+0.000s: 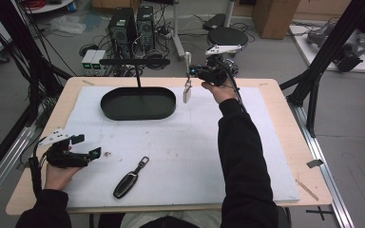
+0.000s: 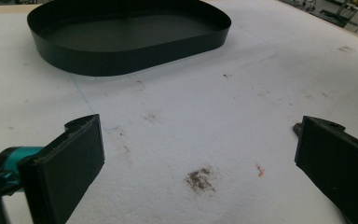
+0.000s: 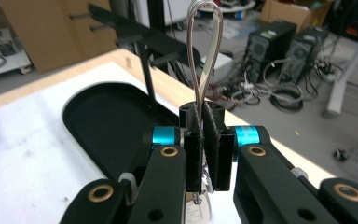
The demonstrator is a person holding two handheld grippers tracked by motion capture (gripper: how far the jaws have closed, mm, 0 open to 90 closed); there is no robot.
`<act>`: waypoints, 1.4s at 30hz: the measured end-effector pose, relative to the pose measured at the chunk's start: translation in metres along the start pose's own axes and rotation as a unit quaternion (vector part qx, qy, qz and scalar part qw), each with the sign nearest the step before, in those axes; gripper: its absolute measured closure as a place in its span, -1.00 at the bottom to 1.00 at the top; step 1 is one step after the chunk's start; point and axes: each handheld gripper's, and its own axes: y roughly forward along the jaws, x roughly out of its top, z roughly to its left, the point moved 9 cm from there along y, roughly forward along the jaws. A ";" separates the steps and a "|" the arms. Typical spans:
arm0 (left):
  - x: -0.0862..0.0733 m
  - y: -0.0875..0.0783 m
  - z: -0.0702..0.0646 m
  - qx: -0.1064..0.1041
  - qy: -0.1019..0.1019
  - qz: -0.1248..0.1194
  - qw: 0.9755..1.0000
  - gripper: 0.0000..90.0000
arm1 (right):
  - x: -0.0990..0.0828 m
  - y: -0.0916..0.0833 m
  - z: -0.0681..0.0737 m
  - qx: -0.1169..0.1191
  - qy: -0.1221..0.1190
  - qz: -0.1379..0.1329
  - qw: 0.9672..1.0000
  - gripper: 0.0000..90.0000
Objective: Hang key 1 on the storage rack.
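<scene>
Scanning for writing, I find nothing legible: the small pale tag (image 1: 187, 93) hanging under my right hand-held gripper (image 1: 193, 71) is too small to read. That gripper is raised over the far side of the desk (image 1: 285, 137), its jaws pressed together on a thin wire loop (image 3: 205, 51) that stands up above the pads in the right gripper view, glossy and teardrop-shaped, with the tag dangling below. Just to its left and lower sits a black oval tray (image 1: 138, 103), matte, shallow-walled, with a thin black post (image 1: 138, 75) rising behind it.

My left hand-held gripper (image 1: 86, 146) rests low at the near left, jaws wide apart with nothing between them; ahead of them lies white foam-like matting (image 2: 214, 116), grainy and stained with brown smudges. A dark glossy car key fob (image 1: 126, 184) with a metal ring end lies on the mat to the right of this gripper, apart from it.
</scene>
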 end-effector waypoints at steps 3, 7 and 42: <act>0.000 0.000 0.000 -0.001 0.000 -0.001 1.000 -0.96 | 0.005 0.003 0.003 0.003 -0.005 -0.001 1.000 0.93; 0.001 0.000 0.001 -0.001 -0.001 -0.004 1.000 -0.96 | 0.017 0.008 0.010 0.012 -0.010 -0.011 1.000 0.93; 0.000 0.002 0.003 -0.005 -0.009 -0.001 1.000 -0.96 | 0.065 0.041 0.035 0.038 -0.030 -0.013 0.999 0.93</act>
